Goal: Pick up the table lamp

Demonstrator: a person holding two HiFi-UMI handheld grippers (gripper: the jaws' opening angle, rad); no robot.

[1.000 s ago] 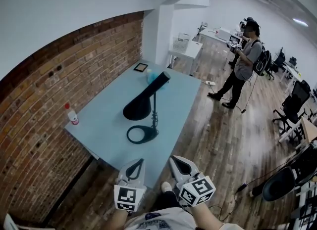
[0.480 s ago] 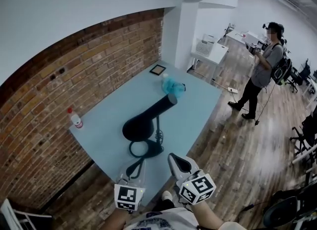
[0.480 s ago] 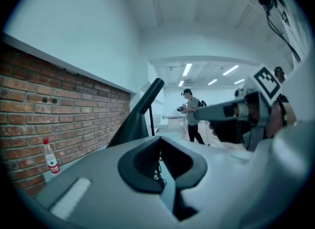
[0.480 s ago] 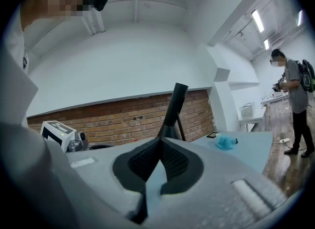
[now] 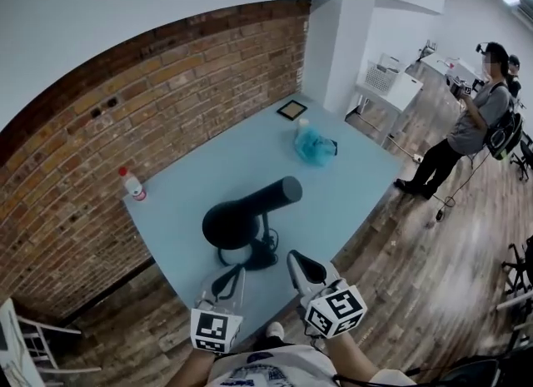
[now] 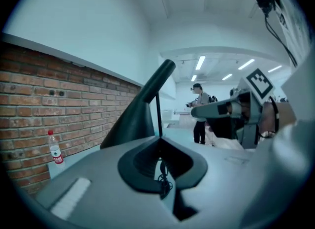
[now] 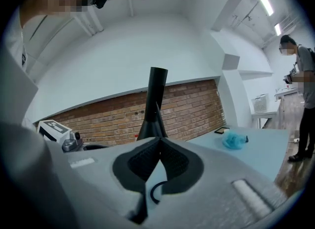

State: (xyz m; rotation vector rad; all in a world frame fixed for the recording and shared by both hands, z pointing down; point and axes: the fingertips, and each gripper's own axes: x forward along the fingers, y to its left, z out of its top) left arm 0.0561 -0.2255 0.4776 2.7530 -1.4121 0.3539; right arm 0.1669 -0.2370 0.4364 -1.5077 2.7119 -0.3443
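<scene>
The black table lamp (image 5: 248, 217) stands on the light blue table (image 5: 191, 186), its cone shade low and its tube slanting up to the right over a ring base. Both grippers hover at the table's near edge, just short of the lamp. My left gripper (image 5: 226, 281) is shut with nothing in it; in the left gripper view the lamp (image 6: 135, 117) rises just beyond the gripper (image 6: 160, 142). My right gripper (image 5: 301, 267) is shut and holds nothing. In the right gripper view the lamp (image 7: 153, 107) stands straight ahead of the gripper (image 7: 158, 142).
A red-capped bottle (image 5: 132, 184) stands at the table's left corner by the brick wall (image 5: 100, 127). A blue crumpled bag (image 5: 315, 144) and a small dark frame (image 5: 291, 110) lie at the far end. A person (image 5: 475, 127) stands on the wood floor to the right.
The table and lamp have come nearer in the head view. Both grippers have advanced from over the floor to the table's near edge, still shut.
</scene>
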